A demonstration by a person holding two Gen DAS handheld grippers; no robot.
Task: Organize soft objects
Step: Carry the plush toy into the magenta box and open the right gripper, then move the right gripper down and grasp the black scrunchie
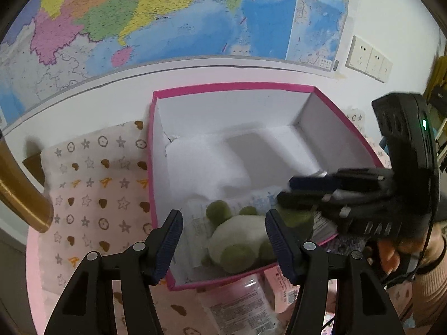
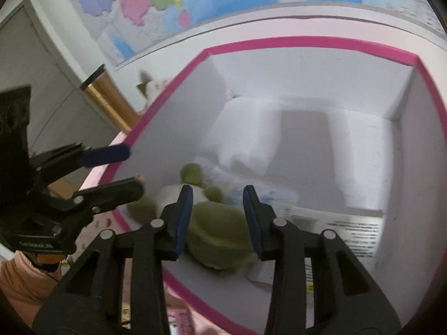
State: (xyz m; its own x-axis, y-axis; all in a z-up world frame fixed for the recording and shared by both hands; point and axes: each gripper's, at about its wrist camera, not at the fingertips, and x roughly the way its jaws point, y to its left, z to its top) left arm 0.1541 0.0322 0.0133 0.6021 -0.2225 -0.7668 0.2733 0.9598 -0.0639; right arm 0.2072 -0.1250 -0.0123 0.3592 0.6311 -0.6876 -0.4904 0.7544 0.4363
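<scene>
The box (image 1: 152, 153) is white inside with a bright pink rim. The soft toy (image 1: 237, 243) is green and cream. The cloth (image 1: 95, 189) is pale pink with stars and brown hearts.

Box (image 1: 156, 150): it sits on the table, back against the wall under the map (image 1: 139, 14).
In the box, near corner: my plush toy (image 1: 237, 245) lies on the floor of it, with flat packets (image 1: 262, 198) just behind it and a printed sheet (image 2: 354, 234) to its right.
In the box, rear: a folded cloth (image 1: 201, 162) lies on the floor.
Left of the box: a patterned cushion (image 1: 95, 184), touching its wall.
Before the box: packets (image 1: 240, 307) on the table.
My left gripper (image 1: 223, 240): at the near wall.
My right gripper (image 2: 218, 217): over the toy.
</scene>
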